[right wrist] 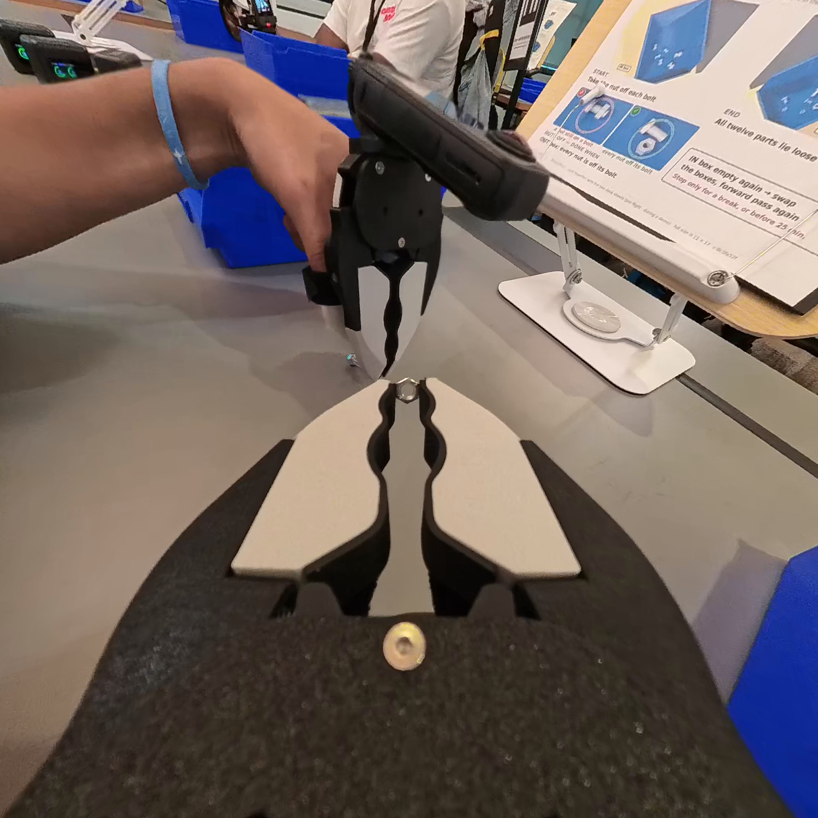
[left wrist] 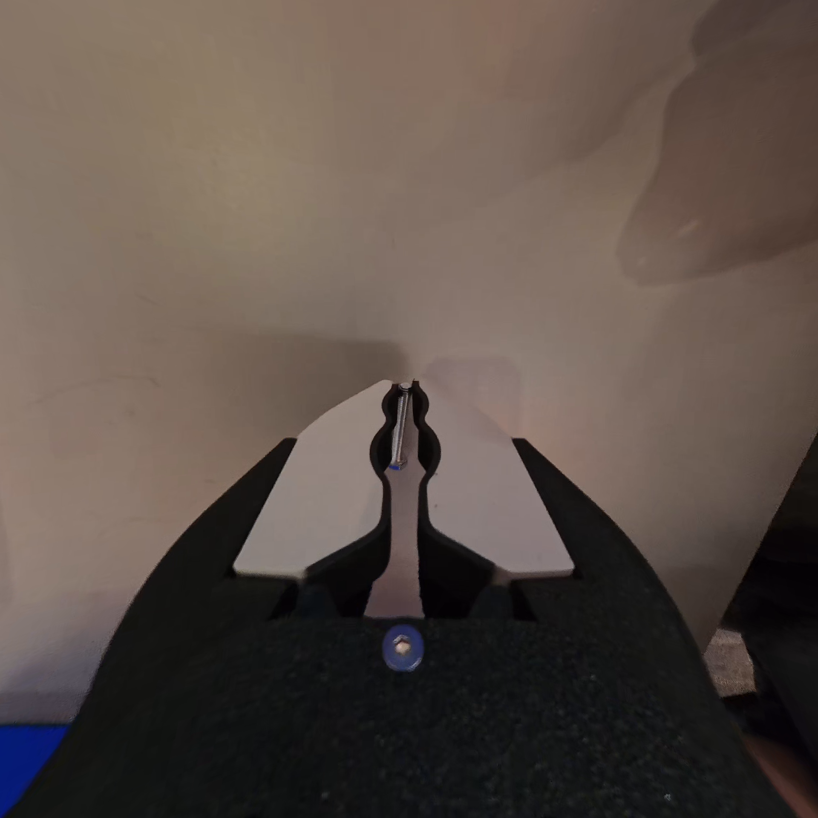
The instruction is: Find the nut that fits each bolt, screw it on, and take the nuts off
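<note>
In the left wrist view my left gripper point(left wrist: 403, 386) is shut on a thin silver bolt point(left wrist: 399, 427) that lies lengthwise between its fingers, pointing down at the pale table. In the right wrist view my right gripper point(right wrist: 405, 384) is shut on a small silver hex nut point(right wrist: 404, 390) at its fingertips. The left gripper point(right wrist: 386, 369) shows there too, held by a hand, pointing down just above and in front of the nut. A small shiny metal part point(right wrist: 352, 359) lies on the table left of that gripper's tips.
A blue box point(right wrist: 252, 221) stands behind the left hand, and a blue box corner point(right wrist: 783, 690) is at the lower right. A white stand point(right wrist: 611, 327) holding an instruction board point(right wrist: 690, 146) is at the right. A person in a white shirt point(right wrist: 398, 35) stands at the back.
</note>
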Action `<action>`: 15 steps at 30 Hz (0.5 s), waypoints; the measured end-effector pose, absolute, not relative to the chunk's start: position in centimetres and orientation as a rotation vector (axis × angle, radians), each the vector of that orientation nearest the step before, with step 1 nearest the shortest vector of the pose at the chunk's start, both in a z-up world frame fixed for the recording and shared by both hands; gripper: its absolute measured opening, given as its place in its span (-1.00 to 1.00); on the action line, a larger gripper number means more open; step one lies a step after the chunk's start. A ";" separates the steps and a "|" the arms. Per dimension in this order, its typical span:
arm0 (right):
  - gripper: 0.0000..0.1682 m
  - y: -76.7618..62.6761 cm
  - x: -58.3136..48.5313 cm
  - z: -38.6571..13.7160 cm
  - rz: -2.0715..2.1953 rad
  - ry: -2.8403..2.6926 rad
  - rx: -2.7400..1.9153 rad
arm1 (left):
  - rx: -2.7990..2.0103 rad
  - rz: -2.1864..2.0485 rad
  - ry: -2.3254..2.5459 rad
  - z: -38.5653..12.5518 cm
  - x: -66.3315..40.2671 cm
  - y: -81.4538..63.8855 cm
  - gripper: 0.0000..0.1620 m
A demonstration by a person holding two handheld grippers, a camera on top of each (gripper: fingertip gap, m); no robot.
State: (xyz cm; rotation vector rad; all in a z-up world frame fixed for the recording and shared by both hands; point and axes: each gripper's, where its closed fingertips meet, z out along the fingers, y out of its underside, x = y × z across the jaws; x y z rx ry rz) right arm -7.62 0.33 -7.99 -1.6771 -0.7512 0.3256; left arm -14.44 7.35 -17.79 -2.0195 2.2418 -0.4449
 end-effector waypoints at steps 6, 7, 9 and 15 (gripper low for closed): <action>-0.88 0.3 -7.6 -8.1 0.326 -0.753 -1.678 | -1.913 -0.504 1.931 -16.1 -15.2 8.1 -0.54; -0.88 0.2 -7.6 -8.1 0.326 -0.755 -1.676 | -1.872 -0.529 1.846 -15.5 -15.7 8.0 -0.55; -0.88 0.2 -7.5 -8.2 0.331 -0.754 -1.674 | -1.803 -0.540 1.691 -14.8 -16.9 7.8 -0.59; -0.88 0.3 -7.4 -8.5 0.355 -0.759 -1.672 | -1.774 -0.393 1.590 -17.3 -19.0 8.5 -0.59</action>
